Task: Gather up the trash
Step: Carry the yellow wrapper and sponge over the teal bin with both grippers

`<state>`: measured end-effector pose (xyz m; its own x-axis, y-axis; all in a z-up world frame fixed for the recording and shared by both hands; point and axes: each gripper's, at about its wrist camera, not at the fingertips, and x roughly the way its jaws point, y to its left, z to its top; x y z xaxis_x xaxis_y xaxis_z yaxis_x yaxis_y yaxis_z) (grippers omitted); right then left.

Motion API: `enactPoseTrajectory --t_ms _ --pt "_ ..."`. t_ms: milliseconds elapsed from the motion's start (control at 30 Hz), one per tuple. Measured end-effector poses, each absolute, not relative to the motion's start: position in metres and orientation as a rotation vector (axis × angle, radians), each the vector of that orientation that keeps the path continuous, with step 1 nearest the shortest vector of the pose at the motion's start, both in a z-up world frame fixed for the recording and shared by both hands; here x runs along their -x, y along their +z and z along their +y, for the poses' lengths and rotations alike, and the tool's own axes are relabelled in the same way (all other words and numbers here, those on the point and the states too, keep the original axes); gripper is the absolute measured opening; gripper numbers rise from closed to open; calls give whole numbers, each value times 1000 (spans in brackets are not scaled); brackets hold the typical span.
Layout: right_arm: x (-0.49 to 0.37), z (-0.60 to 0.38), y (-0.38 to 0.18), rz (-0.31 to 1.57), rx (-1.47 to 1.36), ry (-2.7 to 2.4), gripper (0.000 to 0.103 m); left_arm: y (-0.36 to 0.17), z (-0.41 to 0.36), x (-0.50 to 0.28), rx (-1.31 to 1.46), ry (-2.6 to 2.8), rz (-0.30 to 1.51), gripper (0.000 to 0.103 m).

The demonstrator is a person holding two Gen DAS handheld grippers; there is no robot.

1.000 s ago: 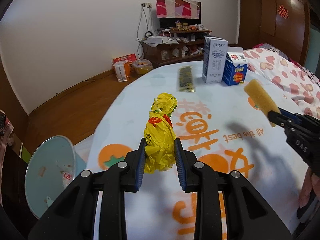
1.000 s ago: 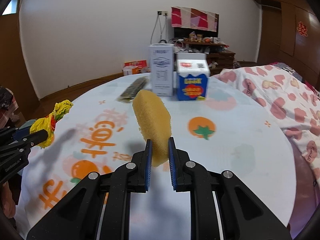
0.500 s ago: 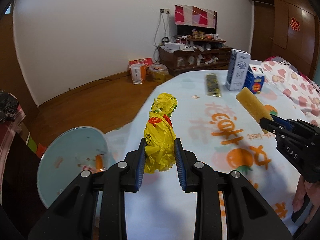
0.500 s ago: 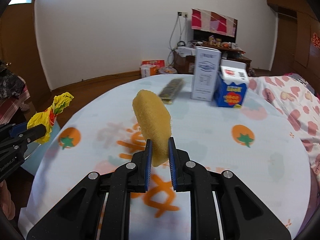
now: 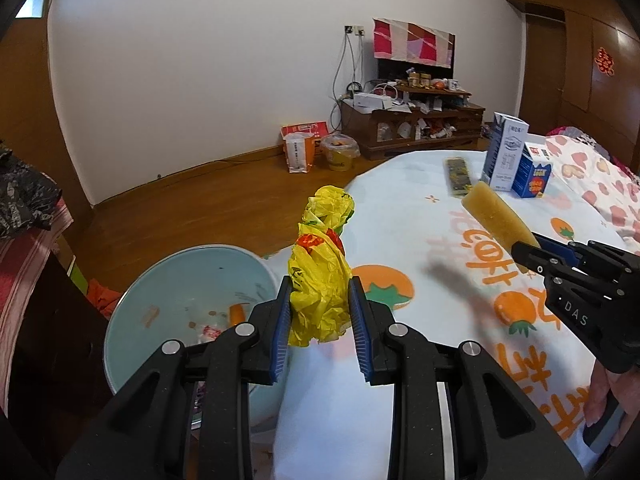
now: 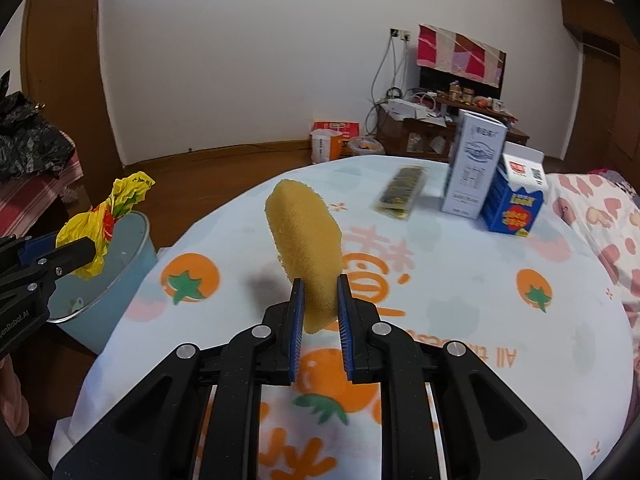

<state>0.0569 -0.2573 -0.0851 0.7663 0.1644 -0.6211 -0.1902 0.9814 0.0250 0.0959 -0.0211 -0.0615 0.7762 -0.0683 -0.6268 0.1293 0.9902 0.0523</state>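
Yellow wrapper clamped in left hand-held gripper beside bin.

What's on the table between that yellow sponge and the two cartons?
In the right wrist view, only a flat dark packet lies between the sponge and the cartons; otherwise bare tablecloth.

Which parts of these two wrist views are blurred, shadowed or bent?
Left wrist: dark flat packet smeared, wall edges bowed by fisheye, soft shadow near orange-print tablecloth. Right wrist: same packet blurred; yellow sponge sharp, shadow beneath.
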Motion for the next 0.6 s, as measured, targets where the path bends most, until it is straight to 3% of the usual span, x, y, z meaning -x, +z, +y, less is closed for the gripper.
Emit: enactPoseTrajectory --t_ms 600 --pt "-57 -203 -82 662 101 276 17 -57 21 -84 -65 -37 646 28"
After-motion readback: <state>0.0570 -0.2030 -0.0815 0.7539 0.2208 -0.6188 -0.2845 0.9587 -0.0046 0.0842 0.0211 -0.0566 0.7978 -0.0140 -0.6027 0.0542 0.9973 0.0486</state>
